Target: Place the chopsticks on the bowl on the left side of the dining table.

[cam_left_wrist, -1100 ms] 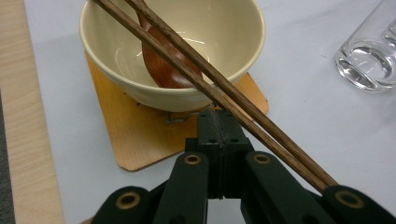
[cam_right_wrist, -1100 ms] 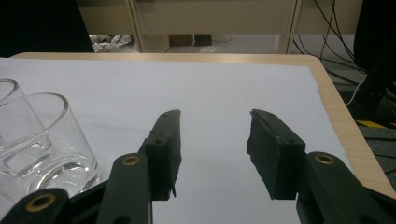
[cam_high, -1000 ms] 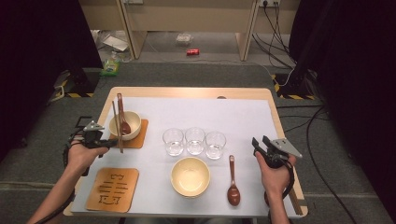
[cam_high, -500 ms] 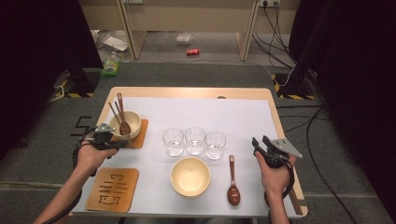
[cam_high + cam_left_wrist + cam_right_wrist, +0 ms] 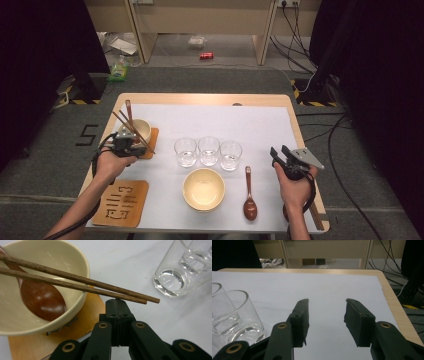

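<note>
The left gripper (image 5: 131, 141) sits near the left edge of the tabletop (image 5: 260, 120), just in front of the small bowl (image 5: 141, 129) on its orange mat (image 5: 151, 145). Its jaws are pressed together and hold nothing. The two chopsticks (image 5: 75, 282) lie across the rim of the small bowl, with their tips sticking out just past the closed jaw tips, and a brown spoon (image 5: 42, 298) rests inside the bowl. It looks like the chopsticks have just been laid on the bowl, so this step seems about done. Next, the left gripper should probably pull back softly without bumping the chopstick tips, or they could roll off the rim. The right gripper (image 5: 281, 156) waits near the right edge, its jaws apart with nothing between them. The second spoon (image 5: 249, 200) lies beside the big bowl (image 5: 203, 189) near the front edge, and may be the next thing to pick up. Compared with a second ago, the left gripper has slid closer to the small bowl, and the chopsticks now lie slanted instead of pointing nearly straight back. The right gripper has stayed where it was
</note>
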`<state>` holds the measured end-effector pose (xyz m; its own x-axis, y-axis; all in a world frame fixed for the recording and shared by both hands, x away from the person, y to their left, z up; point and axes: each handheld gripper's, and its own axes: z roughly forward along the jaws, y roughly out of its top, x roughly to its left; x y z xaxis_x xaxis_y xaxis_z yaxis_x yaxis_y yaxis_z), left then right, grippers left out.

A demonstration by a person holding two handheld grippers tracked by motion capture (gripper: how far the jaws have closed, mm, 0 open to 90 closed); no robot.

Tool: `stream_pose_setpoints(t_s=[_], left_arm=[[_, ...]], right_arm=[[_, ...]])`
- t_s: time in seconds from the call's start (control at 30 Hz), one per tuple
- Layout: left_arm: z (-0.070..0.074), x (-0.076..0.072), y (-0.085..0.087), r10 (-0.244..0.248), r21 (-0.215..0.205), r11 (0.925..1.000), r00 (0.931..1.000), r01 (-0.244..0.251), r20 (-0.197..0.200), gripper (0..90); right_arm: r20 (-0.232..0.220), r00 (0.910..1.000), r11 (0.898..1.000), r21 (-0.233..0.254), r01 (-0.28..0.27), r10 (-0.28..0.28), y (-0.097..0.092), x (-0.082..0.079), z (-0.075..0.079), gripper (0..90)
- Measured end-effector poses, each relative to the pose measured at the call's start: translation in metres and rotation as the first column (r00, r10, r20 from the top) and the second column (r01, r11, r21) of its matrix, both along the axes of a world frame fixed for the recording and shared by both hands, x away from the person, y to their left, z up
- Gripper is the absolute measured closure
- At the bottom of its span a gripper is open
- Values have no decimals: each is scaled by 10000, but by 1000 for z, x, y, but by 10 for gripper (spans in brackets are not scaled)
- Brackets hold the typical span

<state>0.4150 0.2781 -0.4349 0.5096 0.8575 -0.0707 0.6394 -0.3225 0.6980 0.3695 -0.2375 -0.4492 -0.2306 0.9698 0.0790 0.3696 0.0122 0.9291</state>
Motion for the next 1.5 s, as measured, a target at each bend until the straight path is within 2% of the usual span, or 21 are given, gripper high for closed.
stream_pose_setpoints(t_s=[0.17,0.27,0.33,0.37,0.43,0.57,0.67,0.73,0.8,0.83,0.9,0.97,1.0,1.23,1.5], left_arm=[[9,3,0,-6,-182,9998,10000,7,49,896],[21,6,8,313,-345,9989,9991,-304,277,897],[30,12,14,720,-432,9966,9962,-699,487,898],[35,18,18,1001,-306,9947,9924,-982,717,898],[39,30,22,1393,-230,9902,9866,-1379,846,898],[38,62,25,1860,159,9819,9768,-1887,1060,898],[35,76,23,1997,450,9775,9725,-2063,1199,898],[32,83,22,2073,498,9756,9720,-2138,1108,898],[29,88,21,2182,748,9710,9699,-2269,1085,898],[27,89,22,2264,725,9693,9681,-2347,1071,898],[27,91,23,2412,939,9628,9624,-2535,1252,898],[26,91,23,2551,816,9607,9597,-2653,1178,898],[26,92,24,2574,911,9589,9590,-2686,1184,898],[21,94,25,2565,1081,9578,9616,-2665,977,898],[17,95,29,2628,1102,9562,9610,-2713,863,898]], right_arm=[[50,10000,10000,-30,-8,8,-1,0,1,542],[39,10000,10000,-33,-18,19,-1,0,1,542],[3,10000,10000,-13,-39,39,-1,1,0,542],[18,10000,10000,-19,-52,52,-1,1,0,542],[-2,10000,9999,-70,-79,79,0,2,0,542],[19,9999,9999,-65,-105,105,1,1,-1,542],[-1,10000,9999,-73,-96,96,0,1,-1,542],[-30,9999,9999,-58,-99,99,0,1,-2,542],[-50,9999,9999,-95,-99,99,0,1,-2,542],[-84,9999,9999,-80,-115,114,1,1,-3,542],[-109,9999,9999,-87,-133,132,1,1,-3,542],[-102,9999,9999,-88,-134,133,1,1,-3,542],[-106,9999,9999,-96,-125,124,0,1,-3,542],[-113,9998,9998,-105,-142,141,1,1,-3,542],[-143,9998,9998,-99,-151,150,1,1,-4,542]])
